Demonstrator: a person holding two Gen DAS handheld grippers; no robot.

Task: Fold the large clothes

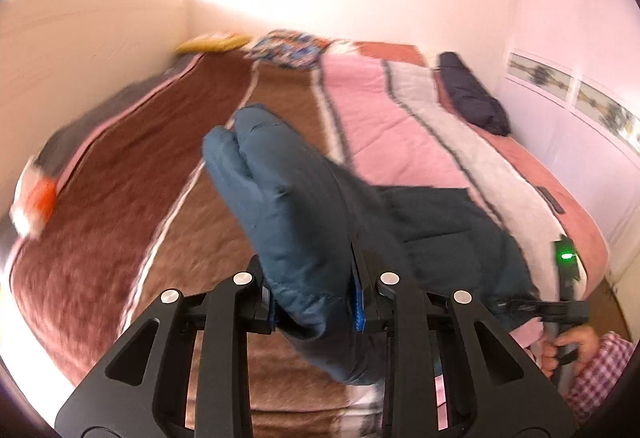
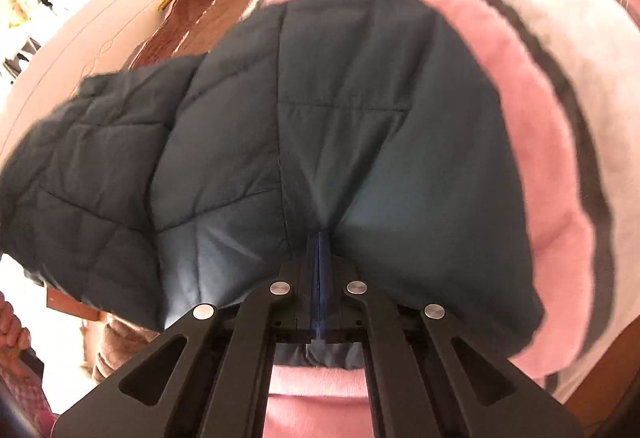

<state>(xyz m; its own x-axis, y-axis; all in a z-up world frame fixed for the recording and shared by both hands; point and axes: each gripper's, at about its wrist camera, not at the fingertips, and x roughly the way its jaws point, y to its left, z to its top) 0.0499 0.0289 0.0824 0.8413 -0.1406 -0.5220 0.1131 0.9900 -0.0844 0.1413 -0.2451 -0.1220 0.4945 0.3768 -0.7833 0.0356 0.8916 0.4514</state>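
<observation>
The left gripper (image 1: 316, 302) has its fingers squeezed on a puffy fold of the dark blue jacket (image 1: 296, 206), lifted above the bed (image 1: 168, 174). The right gripper (image 2: 319, 278) has its fingers pinched tight together on the jacket's edge. The jacket hangs over the pink and white blanket (image 2: 540, 142) near the bed's close edge. Farther off, a dark bundle (image 1: 472, 94) lies by the bed's far right edge.
</observation>
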